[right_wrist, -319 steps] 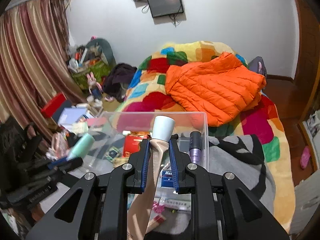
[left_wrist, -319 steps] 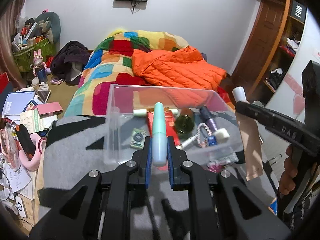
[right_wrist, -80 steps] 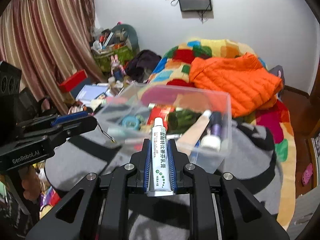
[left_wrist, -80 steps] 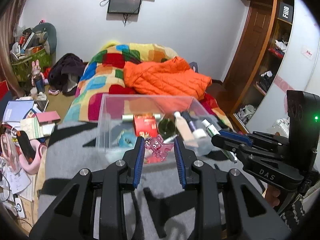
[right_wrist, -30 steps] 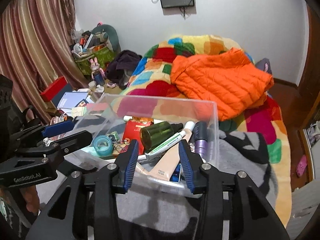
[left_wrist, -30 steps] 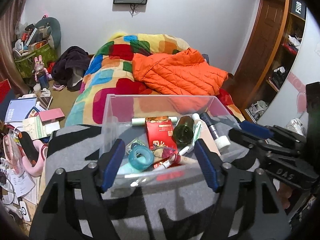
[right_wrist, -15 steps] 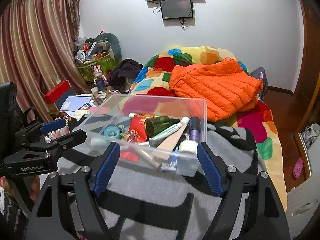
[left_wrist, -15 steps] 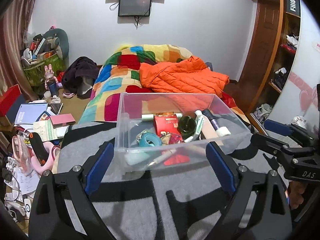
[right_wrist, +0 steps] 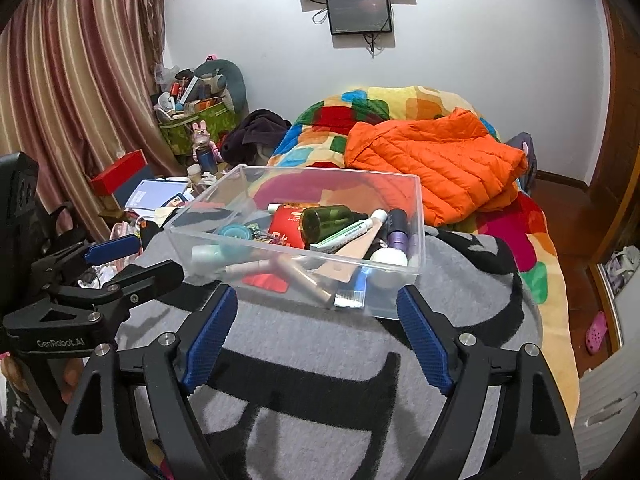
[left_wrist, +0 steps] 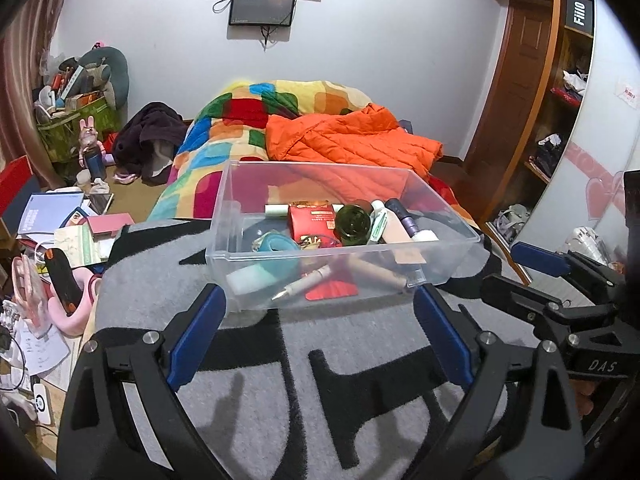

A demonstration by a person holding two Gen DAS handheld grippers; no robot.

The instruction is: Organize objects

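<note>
A clear plastic bin [left_wrist: 448, 216] [right_wrist: 418, 216] sits on a grey and black blanket [left_wrist: 304, 380] [right_wrist: 320, 380]. It holds a red box [left_wrist: 311, 219] [right_wrist: 286, 218], a green bottle [left_wrist: 353, 222] [right_wrist: 326, 218], a teal tape roll [left_wrist: 276, 242] [right_wrist: 232, 232], a white tube [right_wrist: 348, 232] and other small items. My left gripper [left_wrist: 320, 308] is wide open and empty, just short of the bin's near wall. My right gripper [right_wrist: 316, 310] is wide open and empty, also just short of the bin. Each gripper shows in the other's view [left_wrist: 540, 276] [right_wrist: 120, 260].
An orange jacket [left_wrist: 352, 140] [right_wrist: 432, 156] lies on a patchwork quilt [left_wrist: 248, 120] behind the bin. Books, boxes and clutter [left_wrist: 60, 220] [right_wrist: 152, 192] cover the floor on the left. A wooden wardrobe [left_wrist: 536, 100] stands on the right.
Both grippers let go of their items into the bin, then opened wide and drew back from it. In the last half second little has moved.
</note>
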